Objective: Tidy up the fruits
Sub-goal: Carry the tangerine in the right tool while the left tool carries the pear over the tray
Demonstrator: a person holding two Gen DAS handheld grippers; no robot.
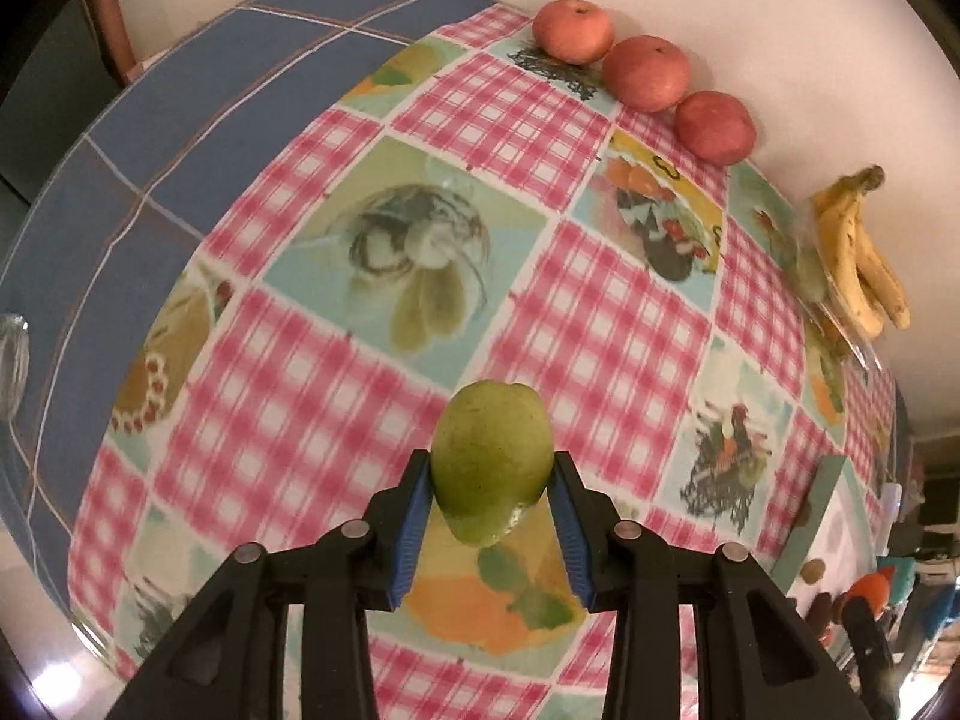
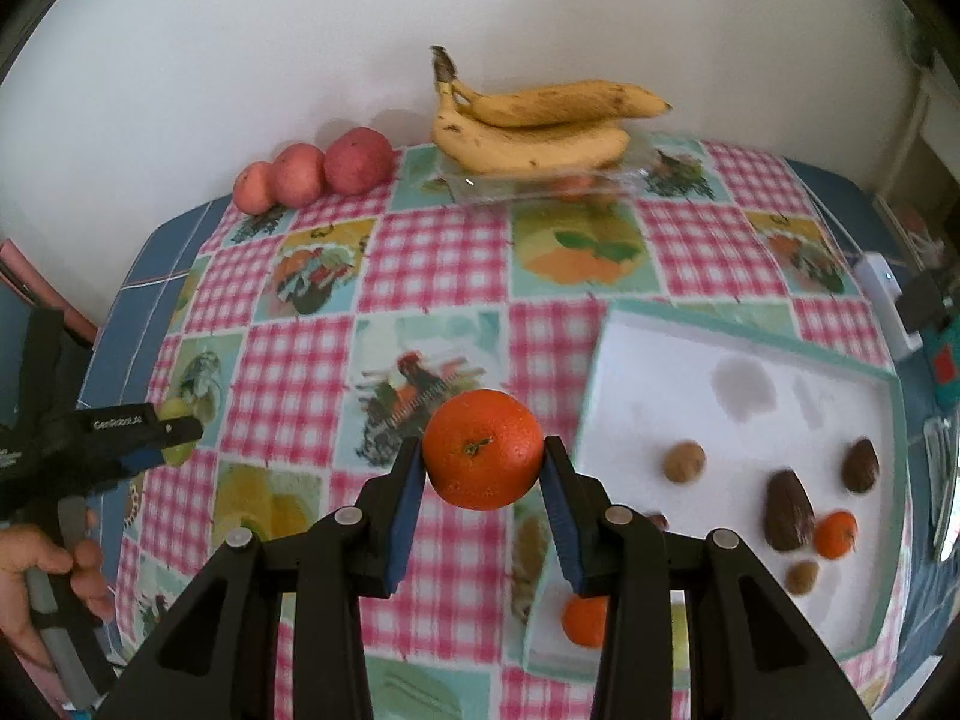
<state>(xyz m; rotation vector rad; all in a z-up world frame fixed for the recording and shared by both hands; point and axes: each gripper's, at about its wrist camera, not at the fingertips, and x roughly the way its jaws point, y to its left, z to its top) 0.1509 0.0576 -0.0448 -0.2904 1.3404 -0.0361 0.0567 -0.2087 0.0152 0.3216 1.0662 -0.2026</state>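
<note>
Left gripper [image 1: 492,468]: blue pads pressed on both sides of a green pear [image 1: 492,462], which it holds clear above the surface; the jaws stand only as wide as the fruit.
Right gripper [image 2: 483,459]: closed the same way on an orange mandarin [image 2: 483,457], stem end facing the camera, lifted off the cloth.
Left gripper seen from the right wrist: at nine o'clock, the pear just showing at its tip, a hand [image 2: 36,576] on its handle.
Apples [image 1: 645,73]: three red ones in a touching row along the wall, at one o'clock from the pear.
Bananas [image 2: 528,126]: a spotted bunch on a clear plastic tray [image 2: 624,183], at twelve o'clock from the mandarin.
White tray [image 2: 660,360]: at three to four o'clock of the mandarin, holding two more mandarins, two dark brown fruits and small brown round ones.
Surface [image 1: 600,324]: pink check cloth with fruit pictures over a blue cloth.
Room: a plain white wall behind the surface.
</note>
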